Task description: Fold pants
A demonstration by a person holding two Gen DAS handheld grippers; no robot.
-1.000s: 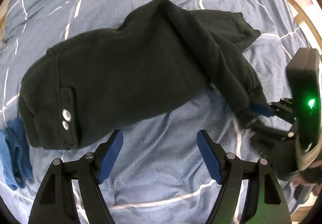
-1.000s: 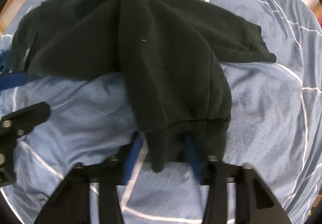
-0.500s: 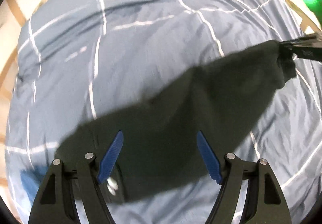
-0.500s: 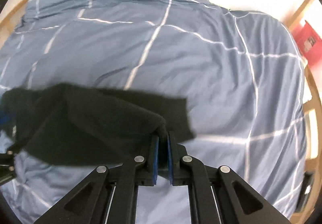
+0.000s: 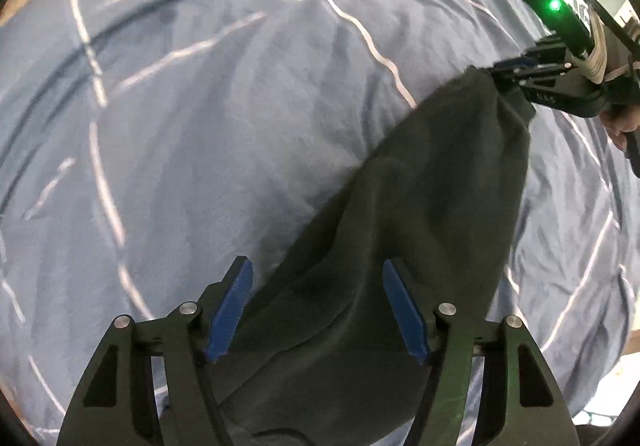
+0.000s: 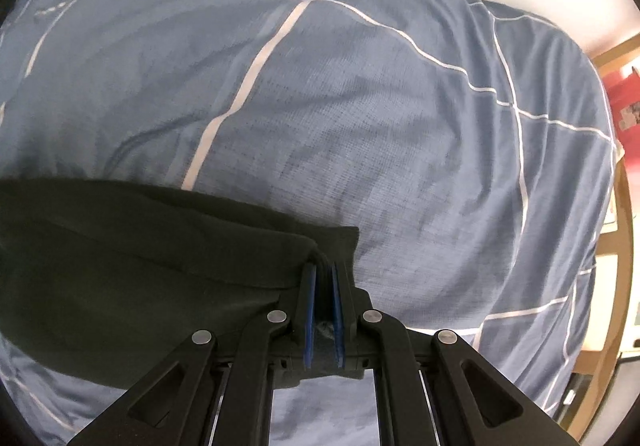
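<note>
The black pants (image 5: 420,213) hang stretched above the blue bed. My right gripper (image 6: 323,274) is shut on the leg cuff end of the pants (image 6: 160,266); it shows in the left wrist view (image 5: 508,79) at the upper right, holding the cloth up. My left gripper (image 5: 316,294) is open with its blue pads (image 5: 230,310) either side of the pants' lower part, and the cloth runs between and under the jaws. Whether the pads touch the cloth is unclear.
A blue duvet with white grid lines (image 6: 360,105) covers the bed (image 5: 200,125). A wooden bed frame (image 6: 616,246) runs along the right edge, with a red object (image 6: 626,101) beyond it. A pale wall lies past the far edge.
My right gripper closed on the leg cuff and lifted it up and away, stretching the pants off the bed. My left gripper rose and moved over the pants, still open.
</note>
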